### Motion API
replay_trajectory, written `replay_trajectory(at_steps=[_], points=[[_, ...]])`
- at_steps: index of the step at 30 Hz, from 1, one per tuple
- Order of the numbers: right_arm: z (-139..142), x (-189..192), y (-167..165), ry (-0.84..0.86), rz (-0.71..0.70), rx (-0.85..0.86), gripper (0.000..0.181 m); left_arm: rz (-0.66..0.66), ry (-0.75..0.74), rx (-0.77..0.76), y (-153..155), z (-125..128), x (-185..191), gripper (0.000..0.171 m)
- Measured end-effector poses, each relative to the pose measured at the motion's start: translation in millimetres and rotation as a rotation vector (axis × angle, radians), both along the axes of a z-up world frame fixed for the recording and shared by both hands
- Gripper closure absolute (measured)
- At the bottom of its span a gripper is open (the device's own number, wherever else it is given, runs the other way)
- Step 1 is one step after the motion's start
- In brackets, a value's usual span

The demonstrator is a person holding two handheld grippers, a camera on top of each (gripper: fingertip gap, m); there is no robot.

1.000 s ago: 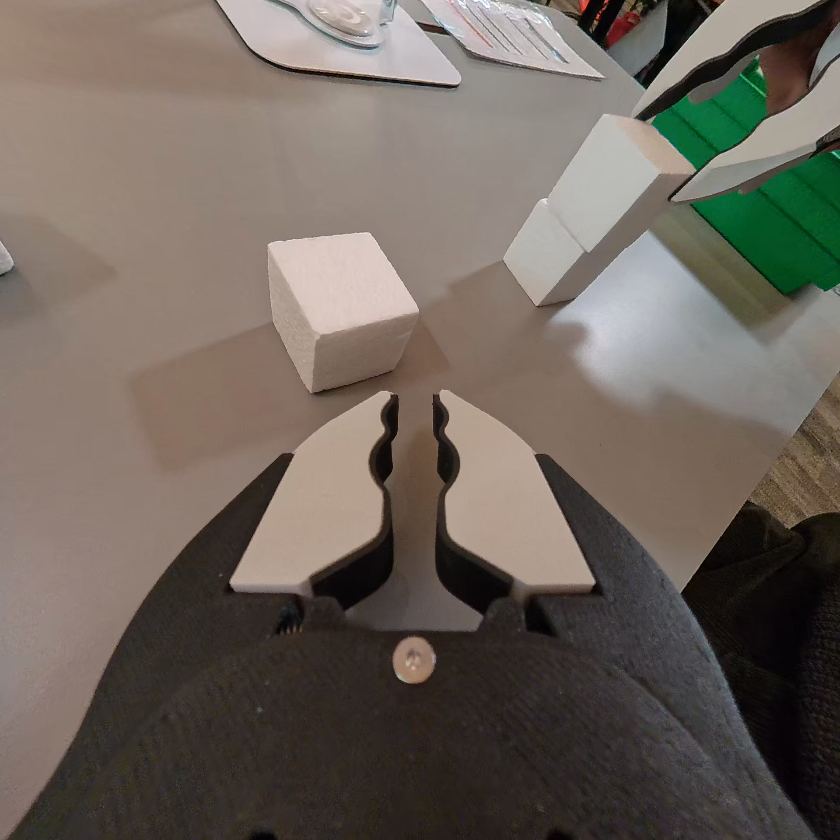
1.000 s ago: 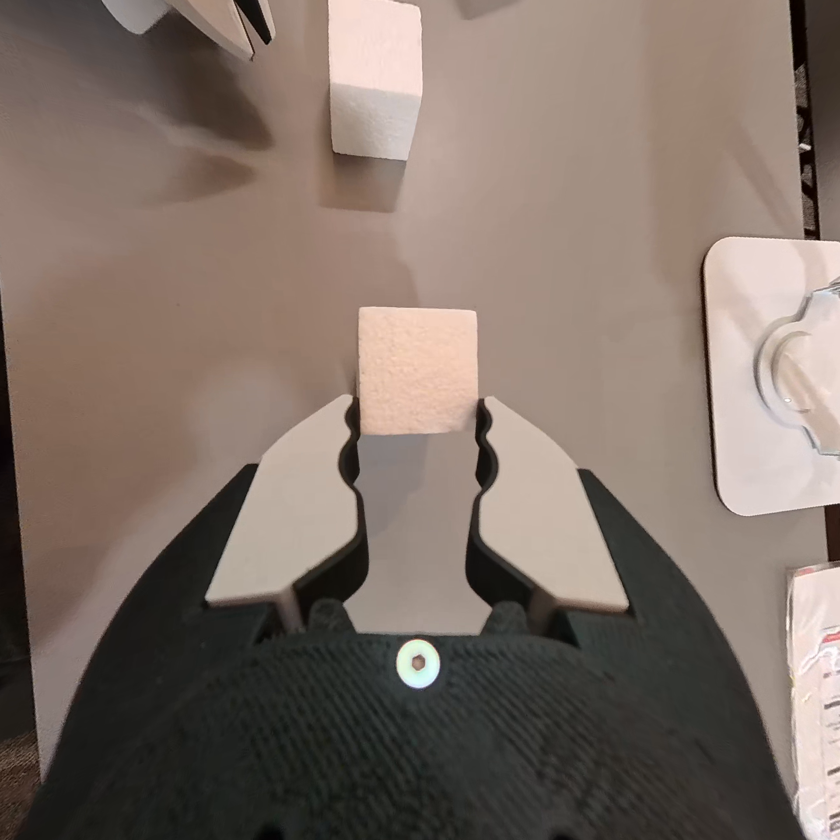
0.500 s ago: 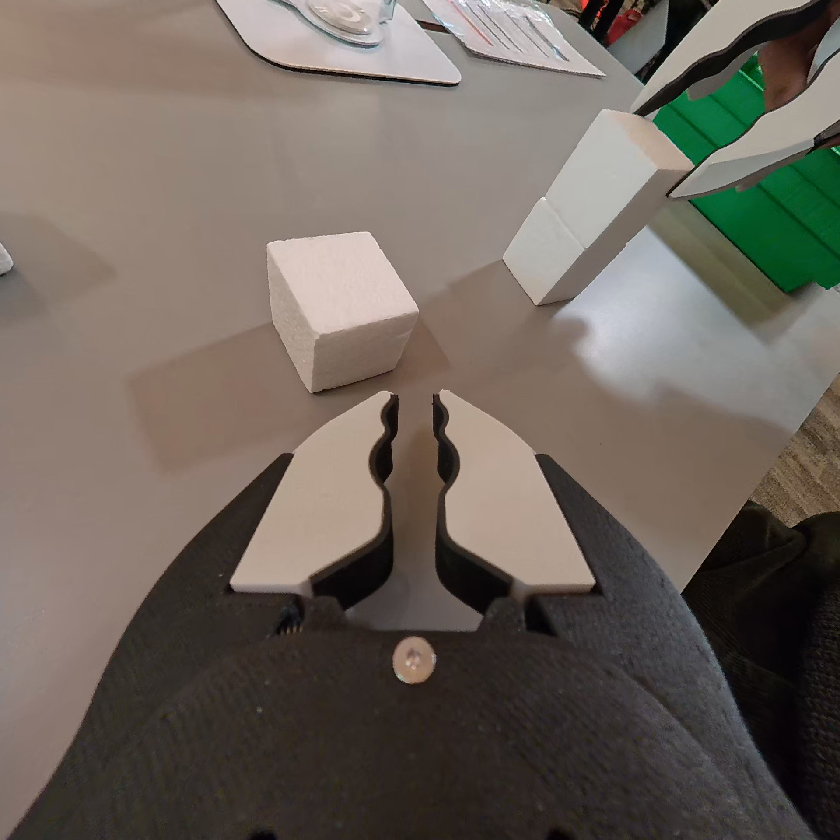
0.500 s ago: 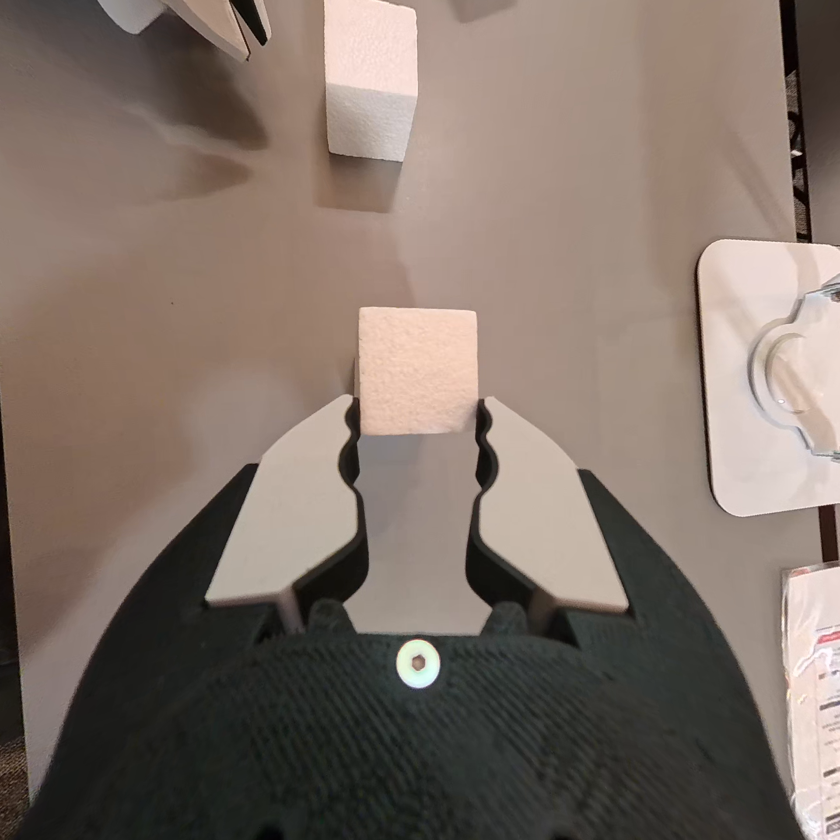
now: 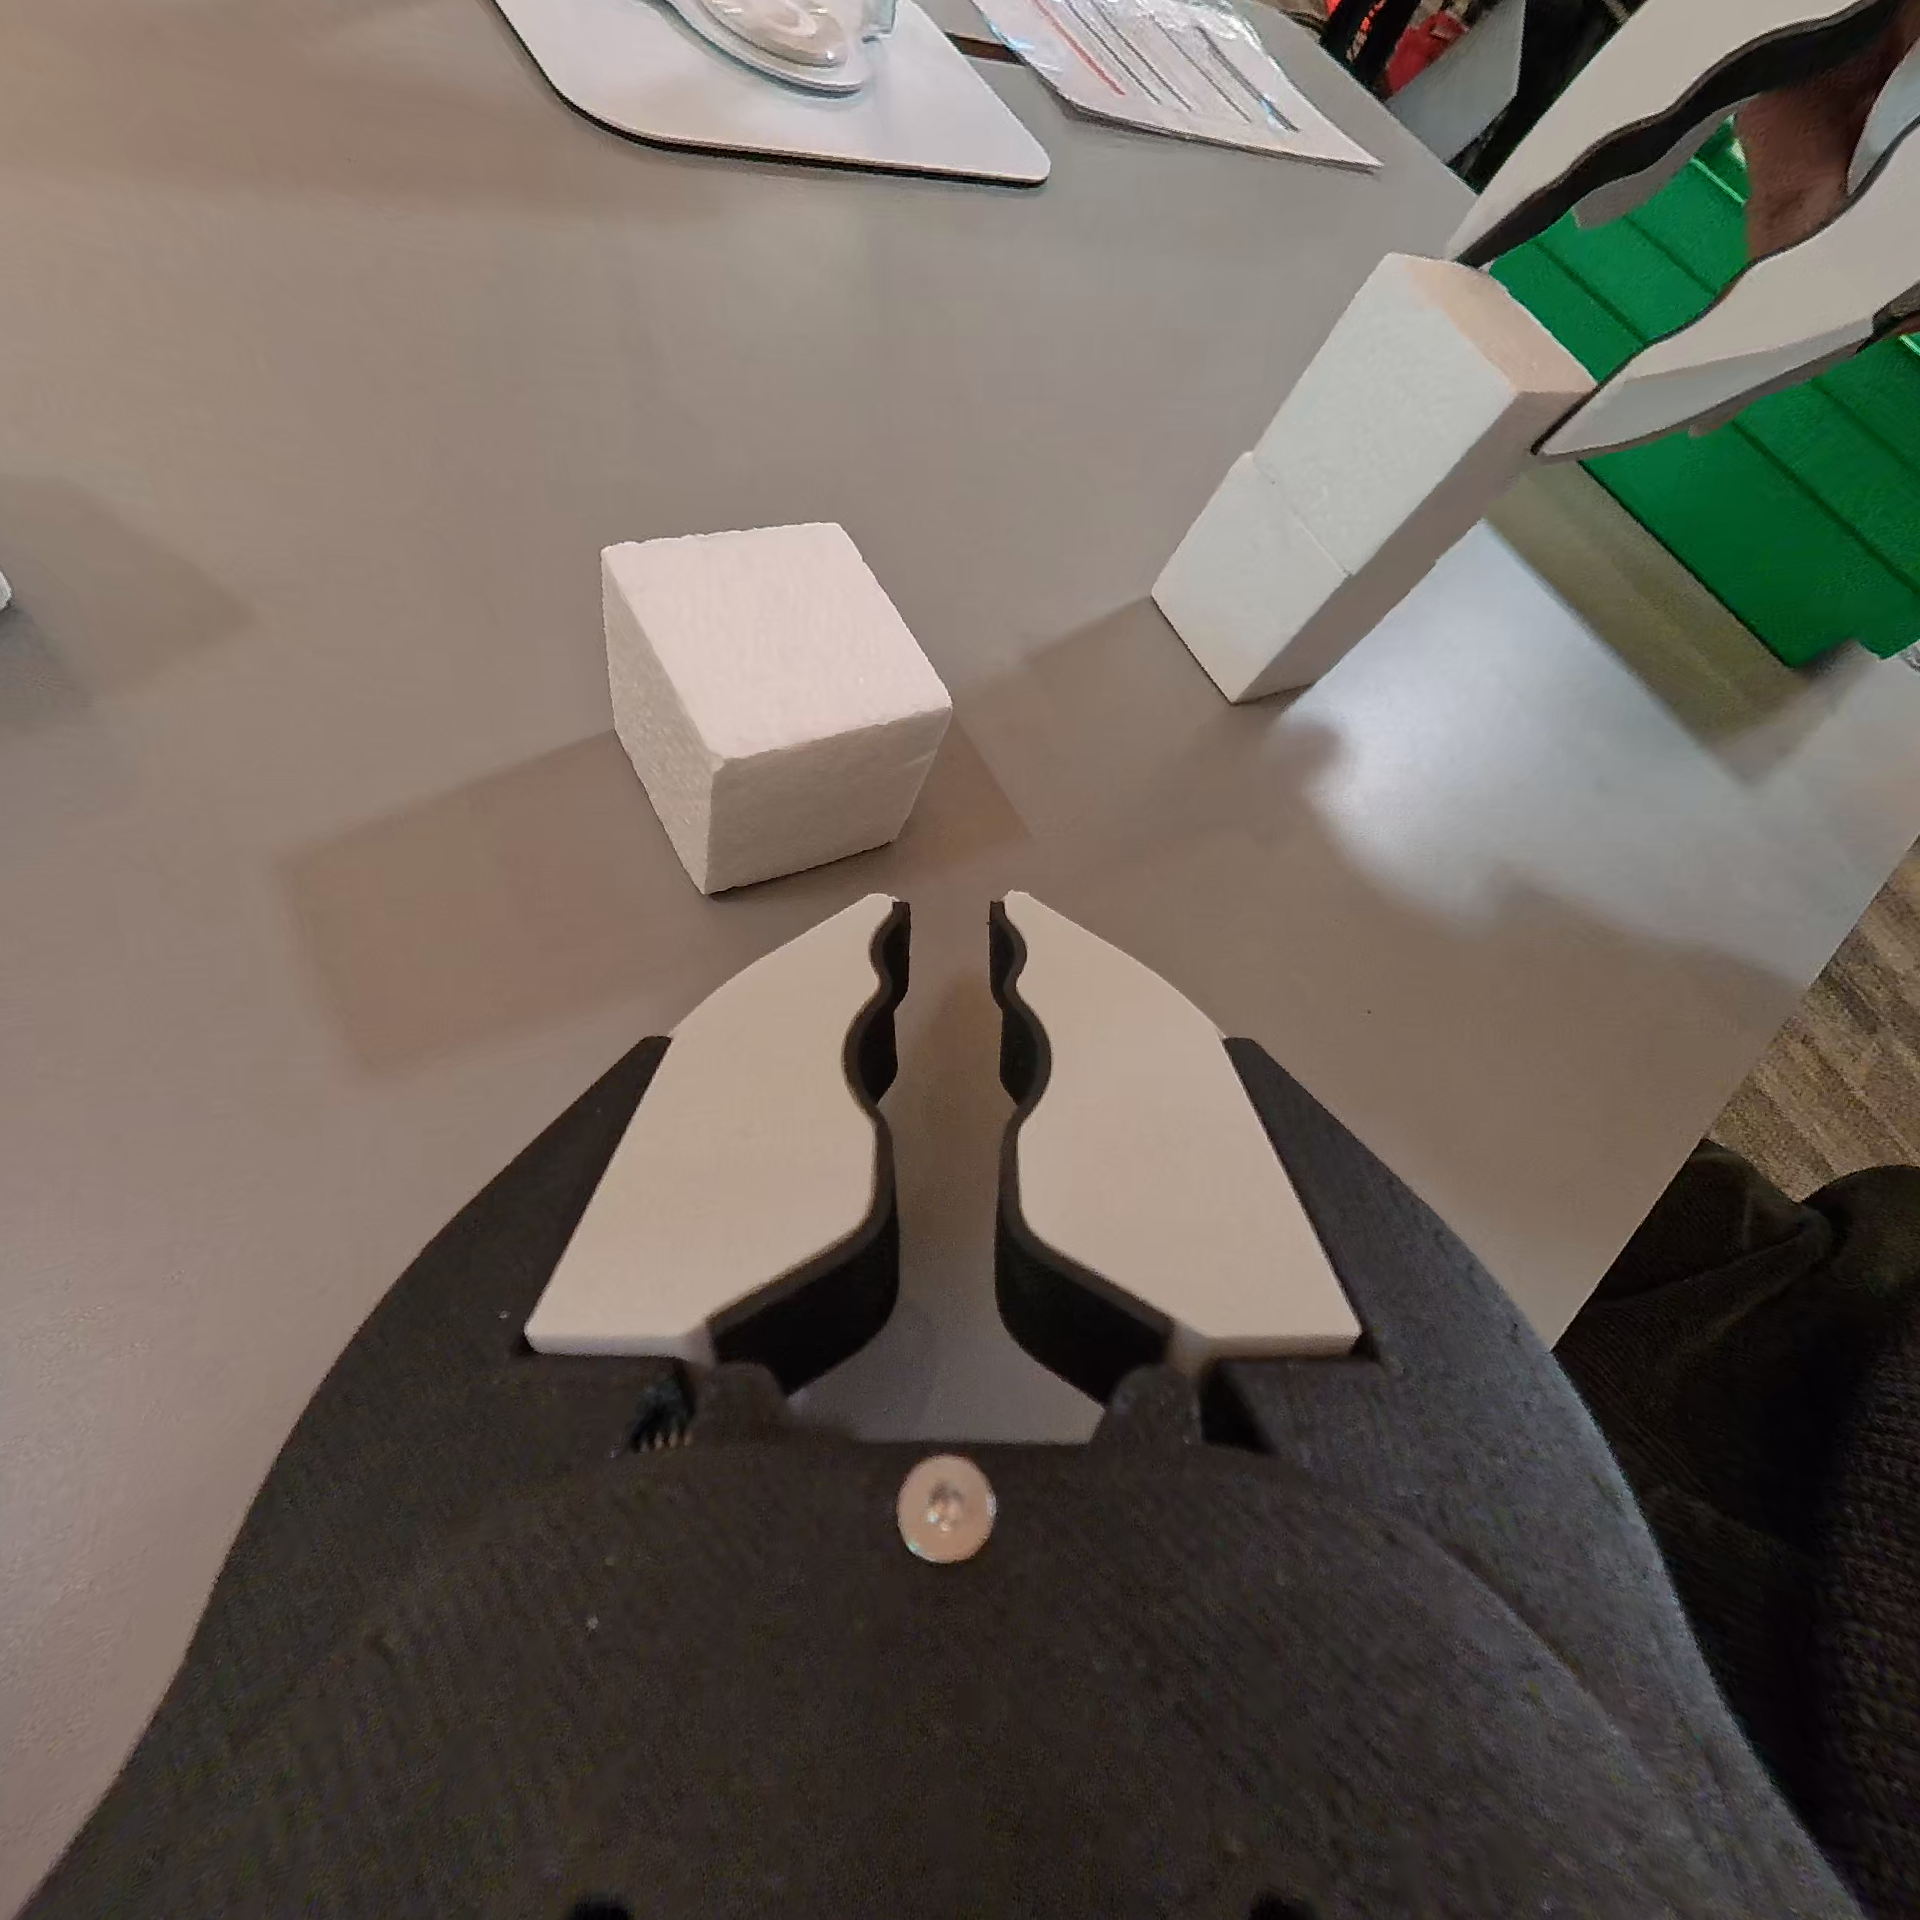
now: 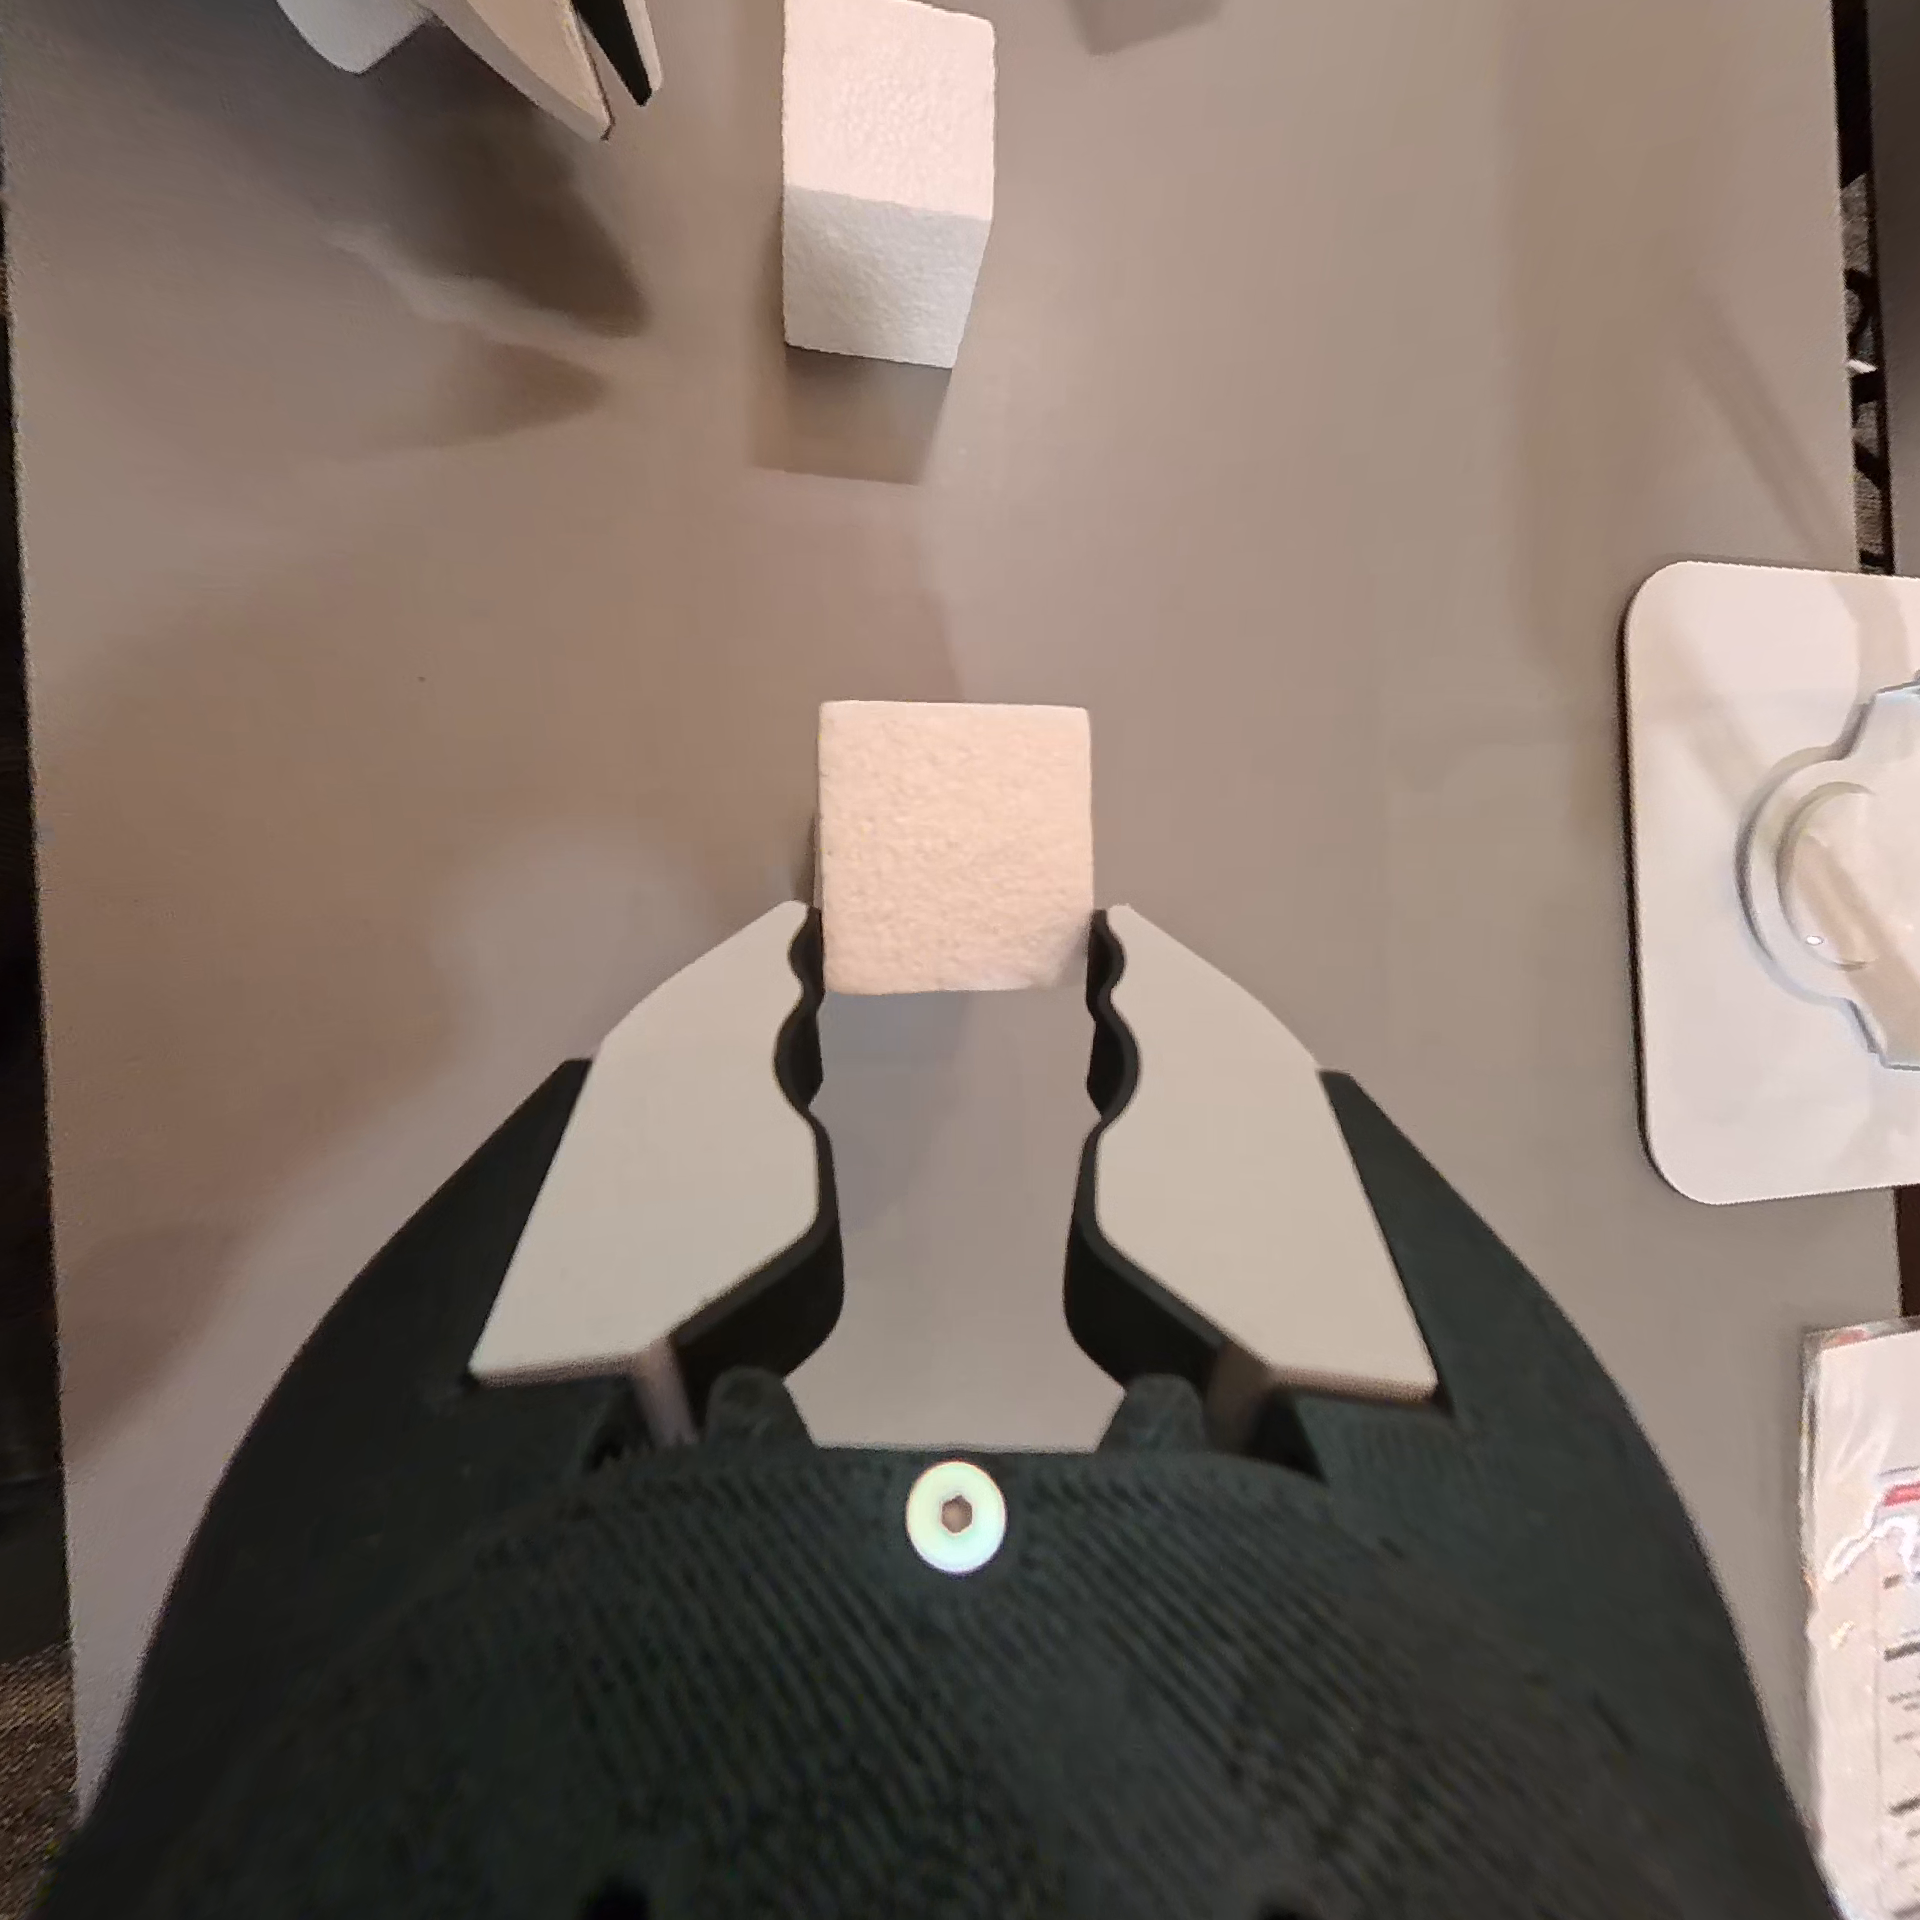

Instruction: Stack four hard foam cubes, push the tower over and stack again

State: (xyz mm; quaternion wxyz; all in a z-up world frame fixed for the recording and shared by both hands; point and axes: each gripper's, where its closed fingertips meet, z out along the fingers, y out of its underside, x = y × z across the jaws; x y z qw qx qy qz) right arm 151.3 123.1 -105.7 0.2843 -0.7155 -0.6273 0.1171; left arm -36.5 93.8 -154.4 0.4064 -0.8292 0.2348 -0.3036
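Observation:
My right gripper (image 6: 956,925) is shut on a white foam cube (image 6: 956,842) at its fingertips. In the left wrist view this cube (image 5: 1423,384) sits on top of a second foam cube (image 5: 1247,592) on the grey table (image 5: 416,416), with the right gripper's fingers (image 5: 1714,364) on its sides. The lower cube is almost hidden in the right wrist view. A third, loose foam cube (image 5: 769,707) stands just ahead of my left gripper (image 5: 945,920), which is empty with its jaws nearly together. The loose cube (image 6: 883,187) and the left fingers (image 6: 613,62) show at the top of the right wrist view.
A white mat (image 5: 935,135) bearing a clear glass item lies at the far side, also in the right wrist view (image 6: 1714,1091). A clear packet with papers (image 5: 1174,83) lies beside it. The table edge runs along the right, with a green crate (image 5: 1714,540) and a person's dark clothing (image 5: 1766,1351) beyond. Left tips to right tips: about 20 cm.
The right gripper has shifted very slightly with the held cube. The left gripper and the loose cube have not moved.

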Motion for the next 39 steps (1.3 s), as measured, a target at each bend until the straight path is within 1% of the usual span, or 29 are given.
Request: replay_trajectory(at_steps=[10, 23, 27, 30, 35, 39], points=[[0.0, -1.8, -8.0, -0.001, 0.054, -0.014, 0.132, 0.001, -0.001, -0.003, 0.2, -0.3, 0.0, 0.156], [-1.3, -2.5, -7.4, -0.017, 0.047, 0.016, 0.13, 0.002, -0.001, -0.002, 0.2, -0.2, -0.1, 0.156], [-4.9, 0.4, -5.2, -0.041, 0.034, 0.03, 0.12, 0.002, -0.001, -0.002, 0.2, -0.1, -0.1, 0.156], [-4.8, 1.7, -6.1, -0.038, 0.03, 0.016, 0.117, 0.002, -0.001, -0.002, 0.2, -0.1, -0.1, 0.156], [-4.1, 3.2, -5.9, -0.037, 0.028, 0.017, 0.118, 0.002, -0.002, -0.003, 0.3, -0.3, -0.1, 0.156], [-4.6, 2.6, -5.6, -0.046, 0.033, 0.032, 0.125, 0.001, -0.001, -0.003, 0.2, -0.3, 0.1, 0.156]])
